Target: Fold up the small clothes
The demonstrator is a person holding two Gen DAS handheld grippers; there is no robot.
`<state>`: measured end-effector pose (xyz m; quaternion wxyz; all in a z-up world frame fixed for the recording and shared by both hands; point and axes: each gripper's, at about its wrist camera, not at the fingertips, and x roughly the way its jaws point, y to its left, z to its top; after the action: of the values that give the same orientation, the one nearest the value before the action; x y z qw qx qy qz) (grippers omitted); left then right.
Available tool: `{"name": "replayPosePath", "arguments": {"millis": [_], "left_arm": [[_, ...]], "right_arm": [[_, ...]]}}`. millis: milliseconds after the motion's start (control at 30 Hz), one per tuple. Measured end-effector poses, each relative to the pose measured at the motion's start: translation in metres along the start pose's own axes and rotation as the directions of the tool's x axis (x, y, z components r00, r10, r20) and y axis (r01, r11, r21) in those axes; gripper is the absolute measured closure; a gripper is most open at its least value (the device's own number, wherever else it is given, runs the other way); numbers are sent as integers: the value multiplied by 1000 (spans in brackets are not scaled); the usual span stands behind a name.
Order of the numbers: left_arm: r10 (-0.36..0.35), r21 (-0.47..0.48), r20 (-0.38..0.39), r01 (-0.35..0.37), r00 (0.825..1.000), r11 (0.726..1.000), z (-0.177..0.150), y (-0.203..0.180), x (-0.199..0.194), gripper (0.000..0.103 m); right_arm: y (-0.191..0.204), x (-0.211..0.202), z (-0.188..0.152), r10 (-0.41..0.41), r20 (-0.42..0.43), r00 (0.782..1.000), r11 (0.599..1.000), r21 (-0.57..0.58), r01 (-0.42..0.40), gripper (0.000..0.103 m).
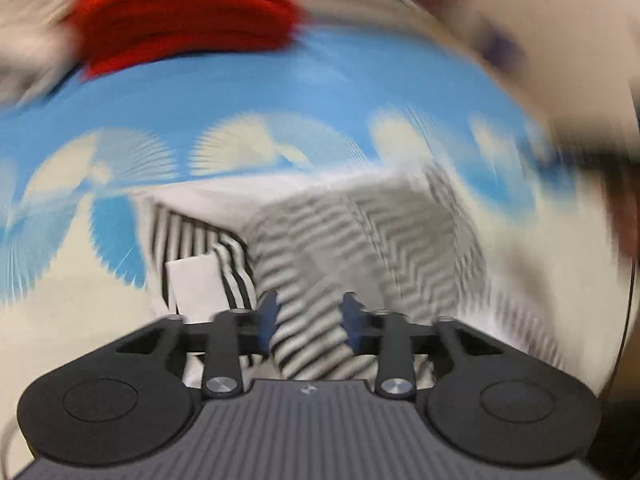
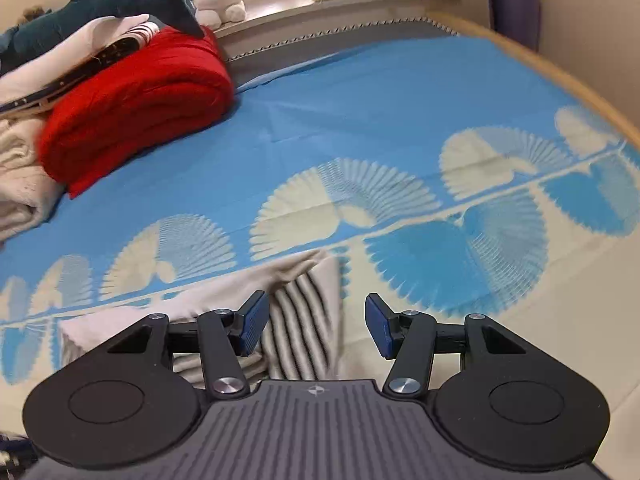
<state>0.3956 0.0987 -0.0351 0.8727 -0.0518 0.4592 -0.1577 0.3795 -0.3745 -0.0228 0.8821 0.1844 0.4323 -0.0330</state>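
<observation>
A small black-and-white striped garment (image 1: 360,236) lies on the blue and cream bed cover; the left wrist view is blurred by motion. A white label (image 1: 196,284) shows on its left part. My left gripper (image 1: 308,322) is open, with the striped cloth between and below its blue pads, not pinched. In the right wrist view the garment (image 2: 300,312) lies folded with a pale inner side up. My right gripper (image 2: 316,326) is open just above its right edge, holding nothing.
A folded red blanket (image 2: 136,104) lies at the far left with white and cream clothes (image 2: 20,172) and a plush shark (image 2: 112,4) beside it. Soft toys (image 2: 220,0) sit on the windowsill. The bed's wooden edge (image 2: 560,76) curves along the right.
</observation>
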Motion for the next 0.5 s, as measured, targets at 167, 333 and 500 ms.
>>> {"name": "replayPosePath", "arguments": {"millis": [167, 333, 500], "left_arm": [[16, -345, -144, -65, 989, 936, 6, 31, 60, 60], [-11, -444, -272, -116, 962, 888, -10, 44, 97, 57], [-37, -519, -289, -124, 957, 846, -25, 53, 96, 57]], "right_arm": [[5, 21, -17, 110, -106, 988, 989, 107, -98, 61], [14, 61, -39, 149, -248, 957, 978, 183, -105, 64], [32, 95, -56, 147, -326, 934, 979, 184, -90, 61]]}}
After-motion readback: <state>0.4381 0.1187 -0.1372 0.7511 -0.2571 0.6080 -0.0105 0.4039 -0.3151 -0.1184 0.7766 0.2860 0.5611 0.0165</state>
